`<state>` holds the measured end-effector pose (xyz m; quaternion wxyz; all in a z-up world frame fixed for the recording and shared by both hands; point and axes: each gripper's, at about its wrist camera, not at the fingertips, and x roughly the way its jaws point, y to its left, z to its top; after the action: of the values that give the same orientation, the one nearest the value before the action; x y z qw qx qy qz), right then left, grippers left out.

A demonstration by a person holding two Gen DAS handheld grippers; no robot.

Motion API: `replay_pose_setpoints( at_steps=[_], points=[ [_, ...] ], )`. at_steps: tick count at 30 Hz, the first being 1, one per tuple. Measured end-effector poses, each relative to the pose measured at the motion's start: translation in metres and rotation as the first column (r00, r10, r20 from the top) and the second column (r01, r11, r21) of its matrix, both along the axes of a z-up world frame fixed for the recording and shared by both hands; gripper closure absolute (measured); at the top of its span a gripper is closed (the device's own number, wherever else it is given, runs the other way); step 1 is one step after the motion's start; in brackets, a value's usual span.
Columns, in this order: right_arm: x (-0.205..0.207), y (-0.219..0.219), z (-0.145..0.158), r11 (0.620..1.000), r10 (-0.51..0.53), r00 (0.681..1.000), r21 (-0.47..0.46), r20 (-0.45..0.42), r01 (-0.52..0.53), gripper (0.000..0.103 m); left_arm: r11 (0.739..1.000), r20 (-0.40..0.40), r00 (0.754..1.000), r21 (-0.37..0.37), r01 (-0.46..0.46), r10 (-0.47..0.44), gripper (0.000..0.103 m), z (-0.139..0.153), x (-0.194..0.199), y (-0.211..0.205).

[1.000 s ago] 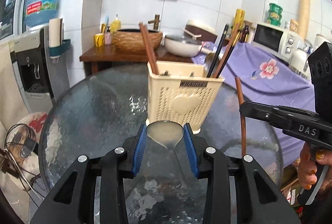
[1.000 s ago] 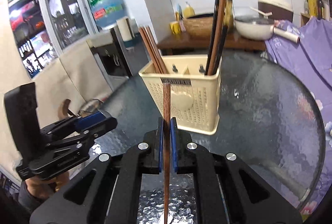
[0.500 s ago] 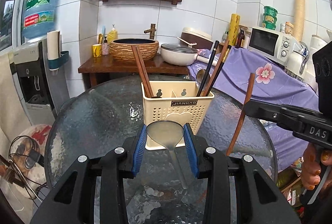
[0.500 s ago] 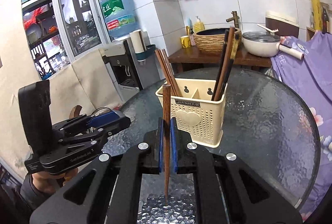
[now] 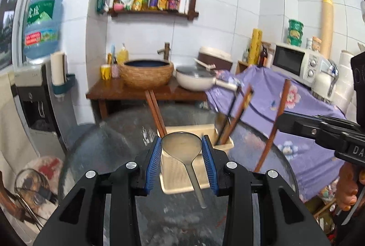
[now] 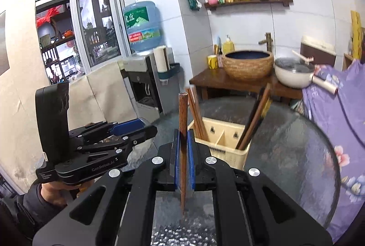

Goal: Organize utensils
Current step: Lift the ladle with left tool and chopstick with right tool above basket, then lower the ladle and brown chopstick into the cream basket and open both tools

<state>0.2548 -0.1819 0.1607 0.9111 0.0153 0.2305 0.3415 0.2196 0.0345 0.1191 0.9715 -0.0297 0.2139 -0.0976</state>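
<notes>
The right gripper (image 6: 183, 154) has its blue-padded fingers (image 6: 176, 154) clamped on a dark brown wooden chopstick (image 6: 182, 122), held roughly midway along its length. The chopstick's long axis runs near vertical, thick end up, thin tip hanging above the round textured glass table (image 6: 285, 143). The cream perforated plastic utensil holder (image 6: 224, 143) lies at about one o'clock from these fingers, just beyond and lower, with brown chopsticks in its left compartment and dark ones leaning in its right.

The left gripper (image 5: 182, 161) holds a long-handled metal spoon (image 5: 182, 147), bowl up and gripped across its width, handle pointing down. From it the holder (image 5: 222, 145) sits at twelve o'clock, directly behind the bowl. Both tools look about equally near the holder; each utensil already stands upright, so the coming move is probably forward, then a drop into a compartment.
</notes>
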Motion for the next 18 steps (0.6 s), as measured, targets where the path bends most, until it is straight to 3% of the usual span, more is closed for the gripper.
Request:
replay_pose_setpoints(
  at_steps=[5, 10, 15, 18],
  points=[
    [0.012, -0.004, 0.049, 0.997, -0.07, 0.991, 0.042, 0.111, 0.066, 0.096, 0.999, 0.067, 0.997, -0.021, -0.03, 0.032, 0.068, 0.036, 0.017, 0.003],
    [0.028, -0.004, 0.077, 0.986, -0.161, 0.965, 0.071, 0.207, 0.15, 0.096, 0.997, 0.137, 0.988, 0.0, -0.074, 0.074, 0.068, 0.063, 0.034, -0.004],
    [0.053, 0.003, 0.077, 0.973, -0.232, 0.947, 0.066, 0.224, 0.223, 0.096, 0.993, 0.144, 0.984, 0.039, -0.115, 0.108, 0.068, 0.059, 0.058, -0.017],
    [0.063, 0.008, 0.058, 0.966, -0.257, 0.941, 0.052, 0.222, 0.252, 0.095, 0.989, 0.133, 0.984, 0.074, -0.128, 0.117, 0.067, 0.042, 0.069, -0.025]
  ],
)
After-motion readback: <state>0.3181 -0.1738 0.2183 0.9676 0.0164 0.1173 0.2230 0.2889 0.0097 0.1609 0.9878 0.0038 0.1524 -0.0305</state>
